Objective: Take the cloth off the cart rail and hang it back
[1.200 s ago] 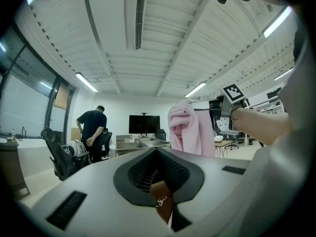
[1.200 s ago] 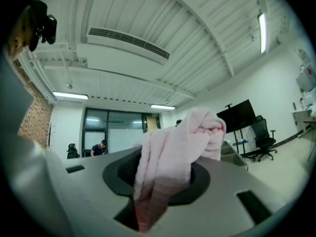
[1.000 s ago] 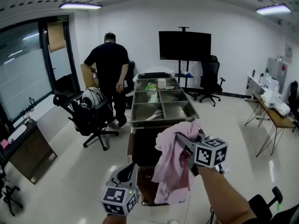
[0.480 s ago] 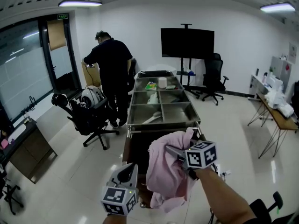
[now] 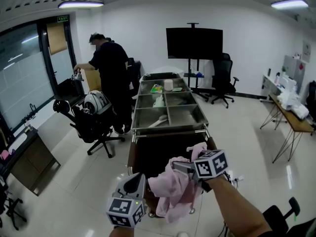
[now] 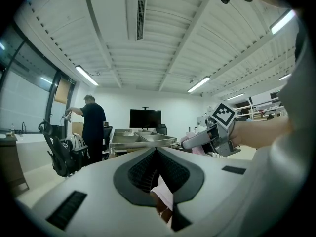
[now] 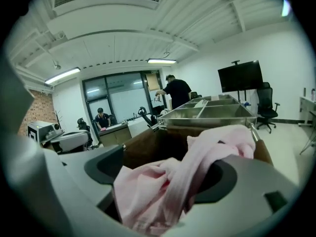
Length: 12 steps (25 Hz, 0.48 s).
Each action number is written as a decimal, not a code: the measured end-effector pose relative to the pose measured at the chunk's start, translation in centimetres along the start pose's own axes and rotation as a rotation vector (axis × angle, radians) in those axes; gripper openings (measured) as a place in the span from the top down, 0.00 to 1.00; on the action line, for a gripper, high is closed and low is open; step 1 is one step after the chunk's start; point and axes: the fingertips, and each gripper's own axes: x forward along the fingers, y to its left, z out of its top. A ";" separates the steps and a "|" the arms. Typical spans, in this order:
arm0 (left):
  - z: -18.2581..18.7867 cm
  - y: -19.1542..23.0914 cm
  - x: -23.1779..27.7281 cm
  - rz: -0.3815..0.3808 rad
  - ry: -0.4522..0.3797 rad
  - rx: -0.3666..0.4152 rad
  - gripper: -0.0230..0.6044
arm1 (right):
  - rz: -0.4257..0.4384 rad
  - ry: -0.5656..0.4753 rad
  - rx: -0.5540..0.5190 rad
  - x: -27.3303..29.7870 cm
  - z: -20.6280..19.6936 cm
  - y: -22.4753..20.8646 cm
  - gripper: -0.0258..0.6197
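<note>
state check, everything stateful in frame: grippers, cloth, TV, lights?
pink cloth, bunched, hanging at the near end of the cart
right gripper, open, jaws have just been opening, pink cloth lying loose between them
left gripper, shut, jaws together
TV, screen dark
ceiling lights, on

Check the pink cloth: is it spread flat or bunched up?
Bunched up. The pink fabric cloth is crumpled into thick folds, with one end trailing downward.
</note>
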 end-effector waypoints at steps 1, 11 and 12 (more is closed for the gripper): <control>-0.1 -0.3 -0.3 -0.004 -0.002 -0.002 0.96 | -0.008 0.001 -0.001 -0.4 -0.2 0.1 0.25; -1.8 -2.9 -5.5 -0.035 0.002 -0.004 0.96 | -0.047 -0.008 -0.008 -4.7 -3.9 3.5 0.25; -2.0 -3.1 -6.1 -0.036 0.003 -0.006 0.96 | -0.052 -0.008 -0.004 -5.1 -4.5 3.8 0.25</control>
